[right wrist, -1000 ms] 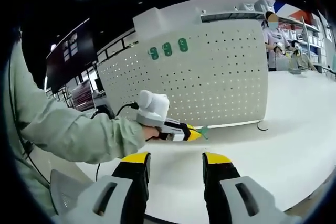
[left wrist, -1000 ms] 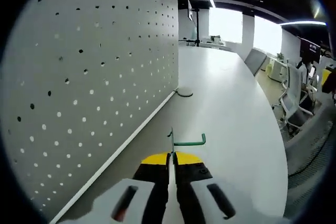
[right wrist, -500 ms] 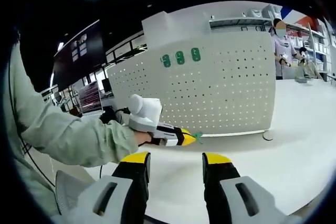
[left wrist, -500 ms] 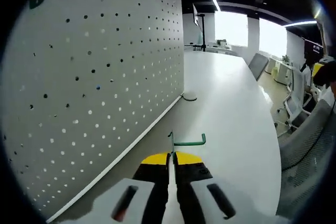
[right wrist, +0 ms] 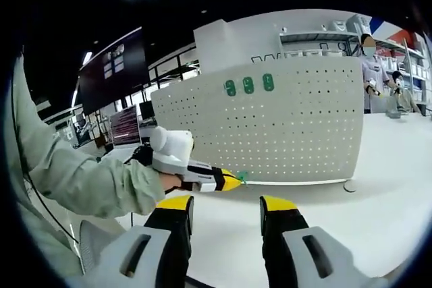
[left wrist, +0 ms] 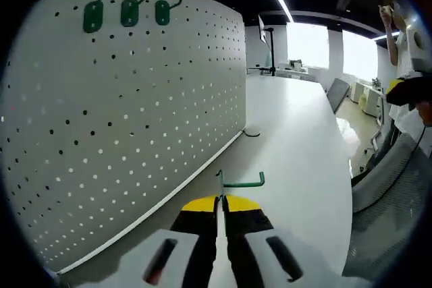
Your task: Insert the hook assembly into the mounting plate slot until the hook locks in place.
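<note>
The pegboard (left wrist: pixel 128 119) is the easy landmark here, a white perforated panel standing upright on the white table (left wrist: pixel 297 139). In the left gripper view the left gripper (left wrist: pixel 221 202) has its jaws pinched together on a green hook (left wrist: pixel 237 181), which sits off the board's face, near its bottom edge and not touching it. The clamped part of the hook is hidden between the yellow-tipped jaws, so its mounting end can't be made out.

The three green hooks (left wrist: pixel 125 13) already hung in a row near the board's top edge show their prongs there; in the right gripper view they're just small green blobs (right wrist: pixel 249 85).

The right gripper view shows what the other can't: a sleeve (right wrist: pixel 81 180) and the left gripper from the side, in front of the board. The right gripper (right wrist: pixel 225 208) has its jaws spread wide with nothing between them, hanging over the table short of the board.
</note>
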Demonstrator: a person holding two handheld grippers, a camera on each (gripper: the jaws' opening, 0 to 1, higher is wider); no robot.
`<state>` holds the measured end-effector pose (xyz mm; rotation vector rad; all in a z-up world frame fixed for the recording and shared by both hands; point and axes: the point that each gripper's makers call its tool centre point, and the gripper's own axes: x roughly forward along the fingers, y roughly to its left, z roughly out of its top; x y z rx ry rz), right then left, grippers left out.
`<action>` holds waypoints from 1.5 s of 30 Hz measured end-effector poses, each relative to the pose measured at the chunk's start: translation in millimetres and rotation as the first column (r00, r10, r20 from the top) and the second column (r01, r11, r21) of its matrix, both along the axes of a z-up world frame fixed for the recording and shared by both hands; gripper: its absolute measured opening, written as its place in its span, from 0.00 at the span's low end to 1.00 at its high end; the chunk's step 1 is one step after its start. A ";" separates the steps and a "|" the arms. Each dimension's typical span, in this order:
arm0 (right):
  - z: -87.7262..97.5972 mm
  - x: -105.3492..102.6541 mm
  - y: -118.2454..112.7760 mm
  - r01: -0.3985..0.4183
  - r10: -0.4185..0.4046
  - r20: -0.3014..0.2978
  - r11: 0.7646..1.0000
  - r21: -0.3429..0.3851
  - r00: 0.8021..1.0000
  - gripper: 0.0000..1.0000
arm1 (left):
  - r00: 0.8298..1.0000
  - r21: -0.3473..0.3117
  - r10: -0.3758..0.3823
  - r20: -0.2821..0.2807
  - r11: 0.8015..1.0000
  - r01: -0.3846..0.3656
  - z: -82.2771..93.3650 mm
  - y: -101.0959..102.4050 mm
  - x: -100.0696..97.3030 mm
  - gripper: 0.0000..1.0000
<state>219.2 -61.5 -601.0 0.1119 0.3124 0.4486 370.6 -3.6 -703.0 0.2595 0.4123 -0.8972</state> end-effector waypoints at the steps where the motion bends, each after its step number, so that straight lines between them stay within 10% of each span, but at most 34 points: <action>1: 1.5 0.0 0.9 -0.002 0.002 0.004 1.000 -0.001 1.000 0.38 | 1.000 -0.004 0.004 0.005 1.000 -0.004 2.4 2.4 -1.2 0.03; 29: 27.1 6.7 56.4 -0.118 0.118 0.062 0.993 0.005 0.991 0.36 | 0.979 -0.298 0.182 0.092 0.943 -0.147 92.2 79.6 -50.2 0.03; 45: 30.6 11.1 87.7 -0.185 0.183 0.071 0.982 0.029 0.981 0.30 | 0.975 -0.383 0.205 0.085 0.910 -0.158 104.7 92.3 -86.9 0.03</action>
